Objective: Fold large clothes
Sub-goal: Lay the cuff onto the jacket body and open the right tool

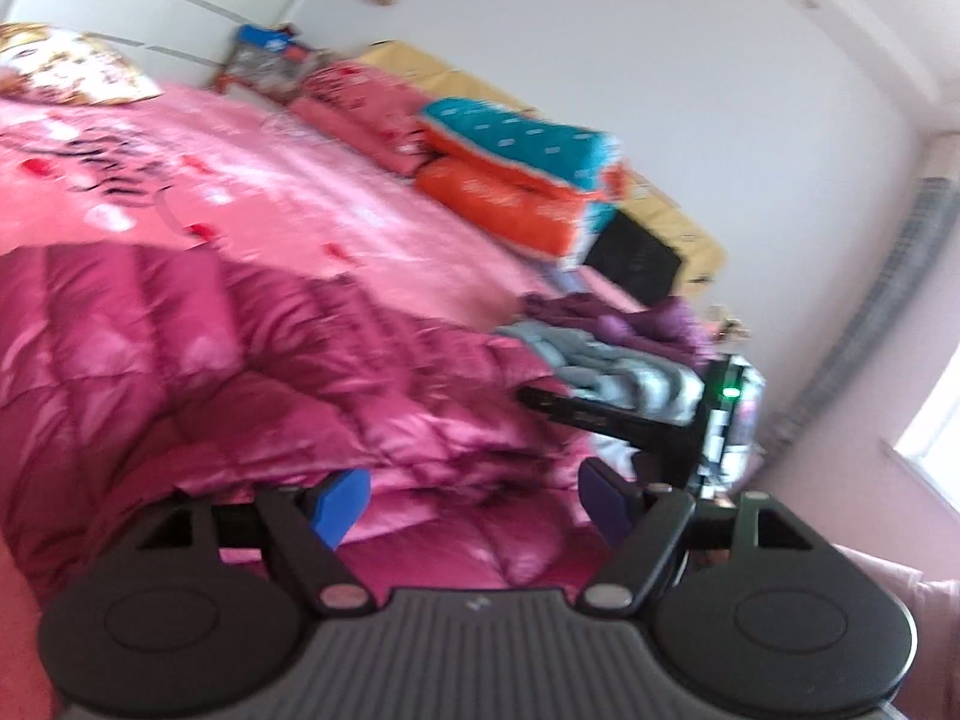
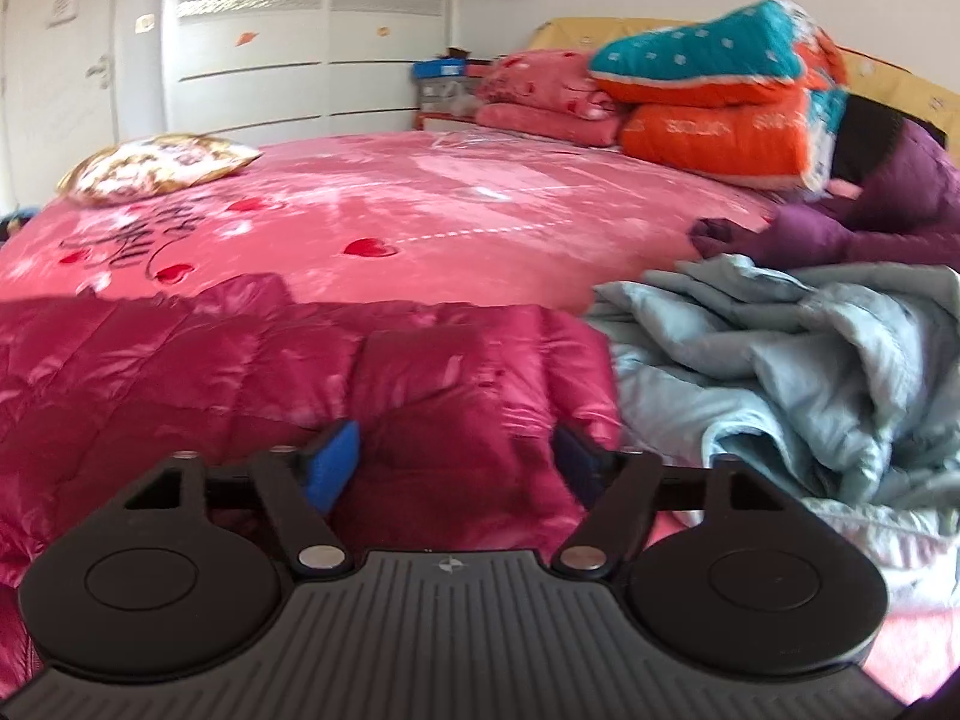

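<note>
A shiny magenta quilted down jacket [image 1: 240, 360] lies spread on the near part of the bed, with a folded flap [image 2: 432, 372] on top. My left gripper [image 1: 474, 501] hovers low over its near edge with the jaws wide open. The blue and purple pads stand apart and nothing is pinched between them. My right gripper [image 2: 456, 462] is open too. Its pads flank the folded flap without pressing on it. A black finger of the right gripper [image 1: 600, 414] shows in the left wrist view, over the jacket's right edge.
A crumpled pale blue-grey garment [image 2: 810, 372] lies right of the jacket, a purple one [image 2: 870, 222] behind it. The pink bedcover [image 2: 420, 210] carries a flowered pillow [image 2: 162, 171] at far left. Folded teal and orange quilts [image 2: 720, 90] sit at the headboard. White wardrobe doors [image 2: 270, 60] stand beyond.
</note>
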Demonstrator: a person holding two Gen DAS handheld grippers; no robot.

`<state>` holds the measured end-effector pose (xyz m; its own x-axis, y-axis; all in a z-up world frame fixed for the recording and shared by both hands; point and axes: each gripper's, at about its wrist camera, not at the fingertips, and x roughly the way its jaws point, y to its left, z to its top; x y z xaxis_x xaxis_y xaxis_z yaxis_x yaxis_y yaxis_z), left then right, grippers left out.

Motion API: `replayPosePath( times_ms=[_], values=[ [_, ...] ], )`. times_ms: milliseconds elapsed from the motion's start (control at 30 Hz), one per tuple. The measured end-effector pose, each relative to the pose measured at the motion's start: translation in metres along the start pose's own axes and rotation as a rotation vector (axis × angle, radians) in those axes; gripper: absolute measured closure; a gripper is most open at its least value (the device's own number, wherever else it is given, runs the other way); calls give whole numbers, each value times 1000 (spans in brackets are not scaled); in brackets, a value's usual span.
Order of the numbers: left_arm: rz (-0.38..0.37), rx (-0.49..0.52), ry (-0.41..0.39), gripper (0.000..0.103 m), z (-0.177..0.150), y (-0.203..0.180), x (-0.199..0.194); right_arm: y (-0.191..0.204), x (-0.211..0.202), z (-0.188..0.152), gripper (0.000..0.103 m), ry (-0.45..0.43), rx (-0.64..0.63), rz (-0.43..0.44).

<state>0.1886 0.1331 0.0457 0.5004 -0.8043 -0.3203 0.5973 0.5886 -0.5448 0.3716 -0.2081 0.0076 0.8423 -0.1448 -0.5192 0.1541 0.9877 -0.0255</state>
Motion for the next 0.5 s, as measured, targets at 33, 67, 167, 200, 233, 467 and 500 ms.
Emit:
replayPosePath(
  times_ms=[33, 67, 167, 200, 233, 467, 500],
  values=[
    [-29, 8, -3, 27, -1, -1, -2, -4, -4, -1, 3, -8, 18, -7],
    [-72, 18, -6, 26, 0, -5, -4, -10, -10, -3, 3, -15, 43, -14],
    [-165, 52, -22, 22, -2, -18, -6, -20, -30, -6, 3, -52, 129, -32],
    [-172, 62, -33, 18, -1, -21, -5, -22, -37, -7, 3, -68, 156, -33],
    [-160, 61, -44, 18, -1, -22, -4, -24, -44, -8, 3, -83, 178, -23],
    [60, -117, -121, 22, 2, 12, 3, 6, -57, -1, 3, -137, 105, 132],
    [110, -132, -119, 27, 2, 16, 5, 15, -55, 1, 2, -137, 69, 144]
  ],
)
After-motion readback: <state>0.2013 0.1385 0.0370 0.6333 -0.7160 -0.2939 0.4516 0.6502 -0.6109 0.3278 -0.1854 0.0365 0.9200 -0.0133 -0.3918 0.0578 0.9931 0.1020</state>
